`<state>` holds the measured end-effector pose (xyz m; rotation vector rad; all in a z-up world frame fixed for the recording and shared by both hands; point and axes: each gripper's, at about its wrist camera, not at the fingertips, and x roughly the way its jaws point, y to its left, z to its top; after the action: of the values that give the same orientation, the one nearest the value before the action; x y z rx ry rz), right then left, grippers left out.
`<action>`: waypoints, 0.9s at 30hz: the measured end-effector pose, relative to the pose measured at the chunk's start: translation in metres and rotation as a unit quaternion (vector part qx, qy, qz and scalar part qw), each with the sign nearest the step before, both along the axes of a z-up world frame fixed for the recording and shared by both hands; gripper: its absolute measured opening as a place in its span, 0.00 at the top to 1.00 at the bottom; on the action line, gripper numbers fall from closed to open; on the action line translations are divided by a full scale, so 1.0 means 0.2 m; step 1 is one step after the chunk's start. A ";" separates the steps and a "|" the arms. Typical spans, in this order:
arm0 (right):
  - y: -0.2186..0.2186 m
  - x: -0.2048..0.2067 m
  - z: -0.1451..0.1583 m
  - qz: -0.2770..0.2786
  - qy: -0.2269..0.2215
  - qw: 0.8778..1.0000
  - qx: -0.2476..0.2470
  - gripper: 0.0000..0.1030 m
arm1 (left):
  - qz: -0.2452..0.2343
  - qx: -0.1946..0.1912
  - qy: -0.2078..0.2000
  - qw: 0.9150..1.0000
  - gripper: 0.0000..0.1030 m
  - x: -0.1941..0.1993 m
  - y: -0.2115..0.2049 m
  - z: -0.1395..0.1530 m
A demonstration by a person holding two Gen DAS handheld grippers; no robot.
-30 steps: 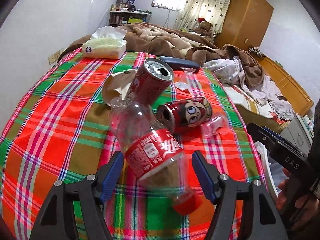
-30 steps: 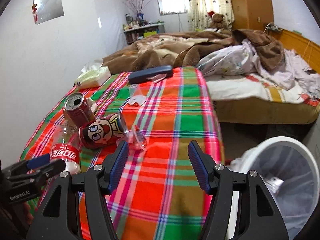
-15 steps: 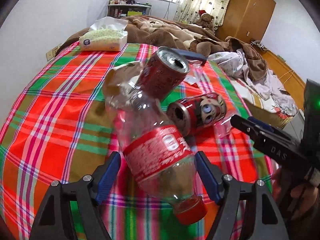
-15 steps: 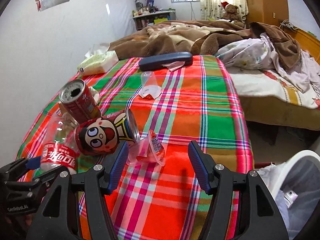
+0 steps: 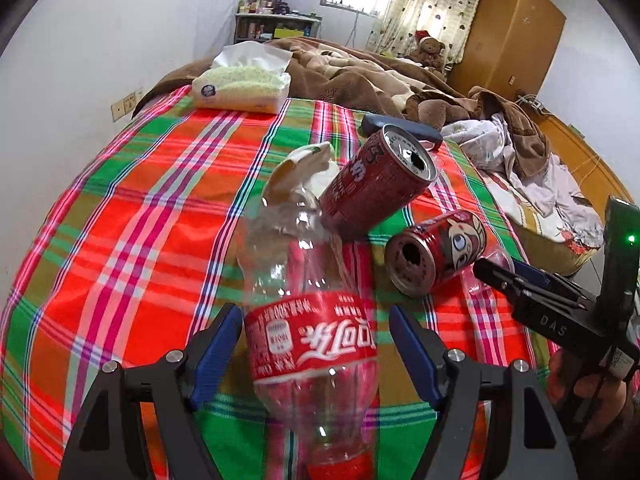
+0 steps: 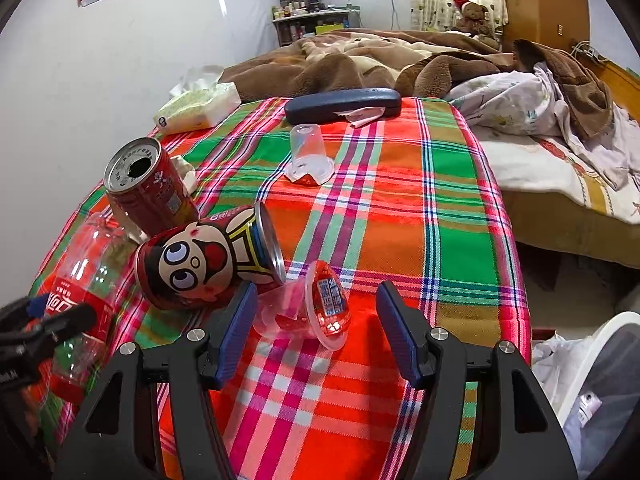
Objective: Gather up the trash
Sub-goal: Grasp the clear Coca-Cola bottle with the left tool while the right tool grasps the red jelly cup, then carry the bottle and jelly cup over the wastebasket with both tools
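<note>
Straddling the bottle (image 5: 312, 344) with our wide left gripper (image 5: 316, 344) and the cup (image 6: 316, 308) with our wide right gripper (image 6: 316, 320), we are needing to squeeze.

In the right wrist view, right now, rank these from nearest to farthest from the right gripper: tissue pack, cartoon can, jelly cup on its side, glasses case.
1. Jelly cup, between the right gripper fingers.
2. Cartoon can, just left.
3. Glasses case, far, centre.
4. Tissue pack, far left; close to the case's range.

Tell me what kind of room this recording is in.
Most likely a bedroom: an unmade bed with a rumpled brown fleece blanket, a tall orange-brown wooden wardrobe, and a brown teddy bear in a red hat.
</note>
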<state>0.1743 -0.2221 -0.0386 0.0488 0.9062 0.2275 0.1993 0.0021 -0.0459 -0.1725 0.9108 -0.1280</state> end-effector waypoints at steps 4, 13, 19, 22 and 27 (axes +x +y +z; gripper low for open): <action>0.01 -0.01 -0.02 0.009 0.006 1.000 0.000 0.39 | 0.007 -0.009 0.013 1.000 0.26 0.04 0.02 -0.03; 0.01 0.00 -0.03 0.008 0.006 0.999 0.035 0.48 | 0.005 -0.013 0.020 1.000 0.26 0.08 0.05 -0.07; 0.03 0.00 -0.02 0.013 -0.010 1.000 0.023 0.48 | -0.003 -0.022 0.012 1.000 0.27 0.10 0.04 -0.06; 0.04 -0.01 -0.01 0.017 -0.015 0.999 0.026 0.58 | -0.008 -0.015 0.008 1.000 0.36 0.10 0.03 -0.05; 0.06 -0.01 -0.01 0.019 -0.020 0.999 0.020 0.71 | -0.006 -0.018 0.006 1.000 0.37 0.09 0.03 -0.05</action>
<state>0.1713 -0.2106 -0.0404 0.0630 0.8632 0.2818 0.2177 0.0081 -0.0555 -0.2011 0.9224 -0.1554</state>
